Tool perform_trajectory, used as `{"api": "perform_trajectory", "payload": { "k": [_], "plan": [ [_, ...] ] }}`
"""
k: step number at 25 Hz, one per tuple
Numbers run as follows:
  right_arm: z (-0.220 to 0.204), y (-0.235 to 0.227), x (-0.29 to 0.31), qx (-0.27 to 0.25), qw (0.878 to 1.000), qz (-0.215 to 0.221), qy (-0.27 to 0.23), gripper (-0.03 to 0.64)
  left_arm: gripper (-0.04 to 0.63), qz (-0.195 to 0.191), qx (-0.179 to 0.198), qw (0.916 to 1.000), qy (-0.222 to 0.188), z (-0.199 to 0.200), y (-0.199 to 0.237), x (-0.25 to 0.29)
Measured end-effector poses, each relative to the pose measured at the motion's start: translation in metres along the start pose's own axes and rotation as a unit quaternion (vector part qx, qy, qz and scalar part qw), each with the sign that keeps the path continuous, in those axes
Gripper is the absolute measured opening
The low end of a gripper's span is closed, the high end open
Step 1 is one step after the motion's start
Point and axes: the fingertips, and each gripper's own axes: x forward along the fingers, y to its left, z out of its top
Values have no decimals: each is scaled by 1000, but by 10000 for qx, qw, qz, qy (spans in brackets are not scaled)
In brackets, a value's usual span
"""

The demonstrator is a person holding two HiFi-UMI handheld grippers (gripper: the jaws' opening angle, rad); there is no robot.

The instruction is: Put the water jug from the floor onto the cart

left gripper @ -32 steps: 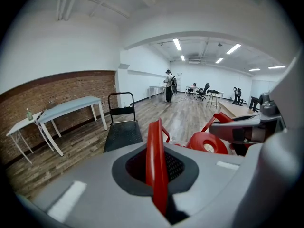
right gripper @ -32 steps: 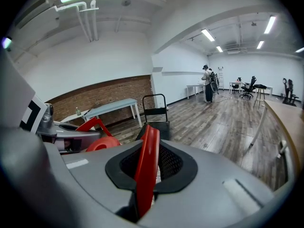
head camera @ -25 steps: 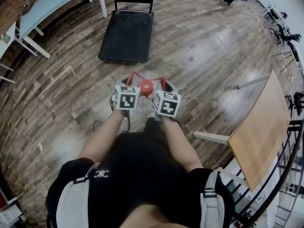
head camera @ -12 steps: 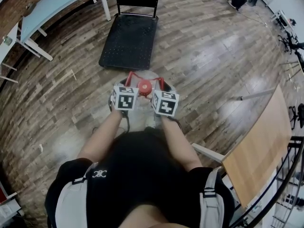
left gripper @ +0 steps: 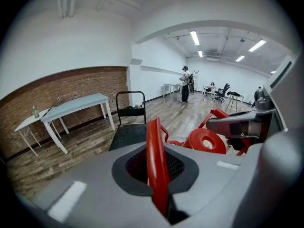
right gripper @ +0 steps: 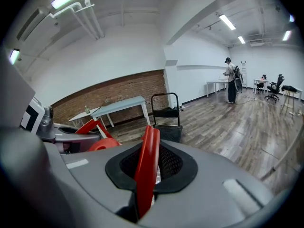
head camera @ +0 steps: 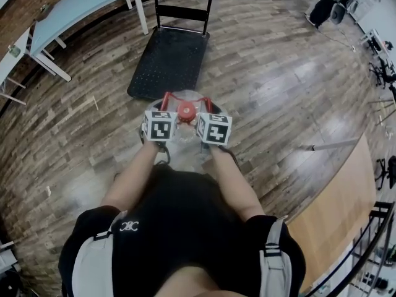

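The water jug [head camera: 185, 98] is clear with a red cap [head camera: 187, 110] and red handles, and it hangs in front of the person's legs. My left gripper [head camera: 165, 106] is shut on the left red handle [left gripper: 156, 165]. My right gripper [head camera: 208, 107] is shut on the right red handle [right gripper: 146, 167]. The red cap [left gripper: 205, 140] also shows between the two grippers in the left gripper view. The black platform cart [head camera: 170, 57], with its upright push handle at the far end, stands on the wood floor just ahead of the jug. The jug's lower body is hidden behind the marker cubes.
A light blue table [head camera: 74, 8] stands at the upper left beside the cart. A wooden board [head camera: 343, 221] lies at the lower right, with a thin metal pole [head camera: 331, 145] on the floor near it. A person [left gripper: 185, 83] stands far down the room.
Both grippers and the jug have moved forward together toward the cart, which now lies closer. The wooden board has slid toward the lower right of the head view. Both grips are unchanged.
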Motion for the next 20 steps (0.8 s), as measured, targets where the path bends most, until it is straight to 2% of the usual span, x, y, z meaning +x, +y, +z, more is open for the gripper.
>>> {"api": "perform_trajectory", "payload": {
  "k": [9,20],
  "plan": [
    [32,-21,34,-121,9999,96,4,51,0,17,-86,10000,-33,31,0,35],
    [43,-31,102,-201,9993,171,265,51,0,-63,-217,9996,178,45,24,99]
  ]
}}
